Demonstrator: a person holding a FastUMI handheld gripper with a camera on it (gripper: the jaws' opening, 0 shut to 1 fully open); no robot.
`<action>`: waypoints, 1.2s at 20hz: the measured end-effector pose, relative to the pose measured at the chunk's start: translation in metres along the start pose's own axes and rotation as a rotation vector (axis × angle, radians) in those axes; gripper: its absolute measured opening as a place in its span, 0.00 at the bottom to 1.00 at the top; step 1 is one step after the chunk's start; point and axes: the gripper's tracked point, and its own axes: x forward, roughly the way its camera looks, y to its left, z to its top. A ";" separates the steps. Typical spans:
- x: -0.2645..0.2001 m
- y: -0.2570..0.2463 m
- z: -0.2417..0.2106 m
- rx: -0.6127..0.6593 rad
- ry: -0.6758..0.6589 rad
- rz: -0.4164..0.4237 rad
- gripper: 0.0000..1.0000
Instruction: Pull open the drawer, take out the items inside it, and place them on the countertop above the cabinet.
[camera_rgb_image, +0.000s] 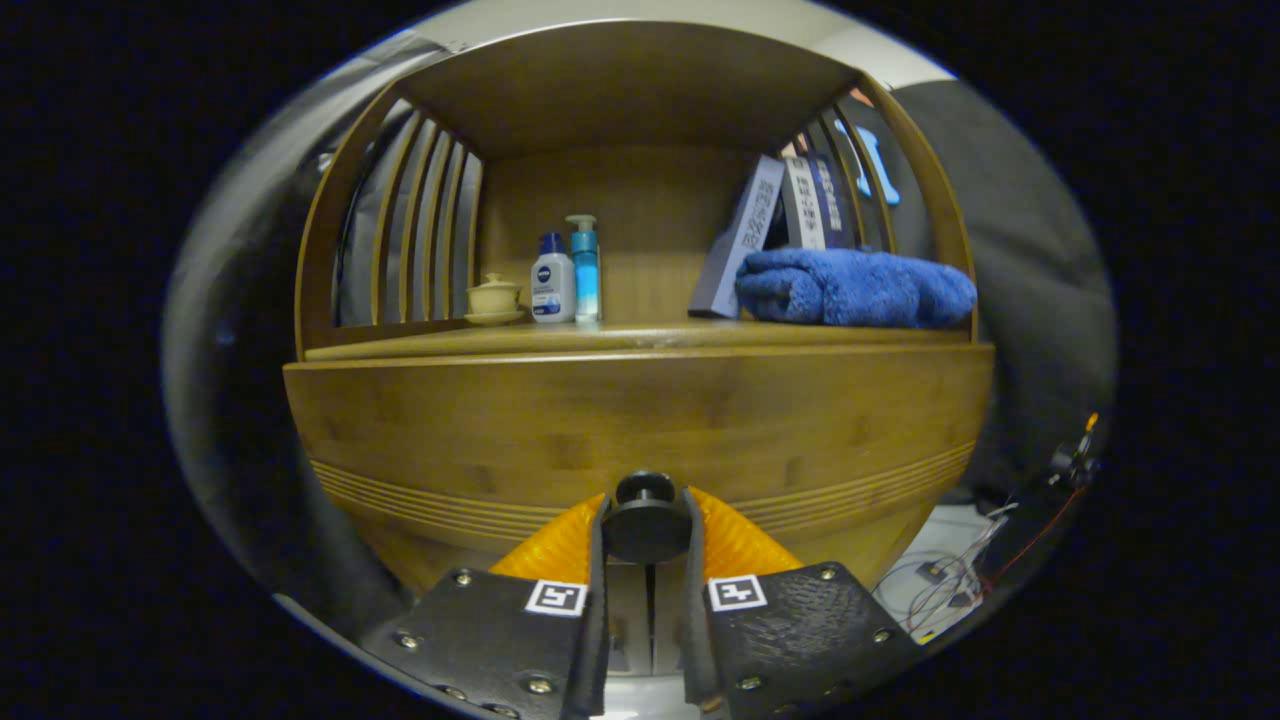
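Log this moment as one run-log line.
phase: drawer pull start | gripper: shut on drawer knob | drawer front: closed | countertop: towel, bottles, cup

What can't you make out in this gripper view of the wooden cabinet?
- Drawer contents: hidden behind the closed wooden drawer front.
- Round black knob: its sides are covered by the gripper, whose fingers press on it.
- Books: lower parts hidden by the folded blue towel.
- White bottle: label too small.

From my end I count two bottles, one little lidded cup on one saucer, three books leaning together, one blue towel, and one drawer knob.
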 end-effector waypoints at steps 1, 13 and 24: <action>-0.008 -0.001 -0.001 -0.013 0.001 -0.007 0.30; -0.127 -0.005 -0.021 -0.018 0.023 -0.006 0.30; -0.162 -0.010 -0.038 -0.082 0.050 -0.014 0.54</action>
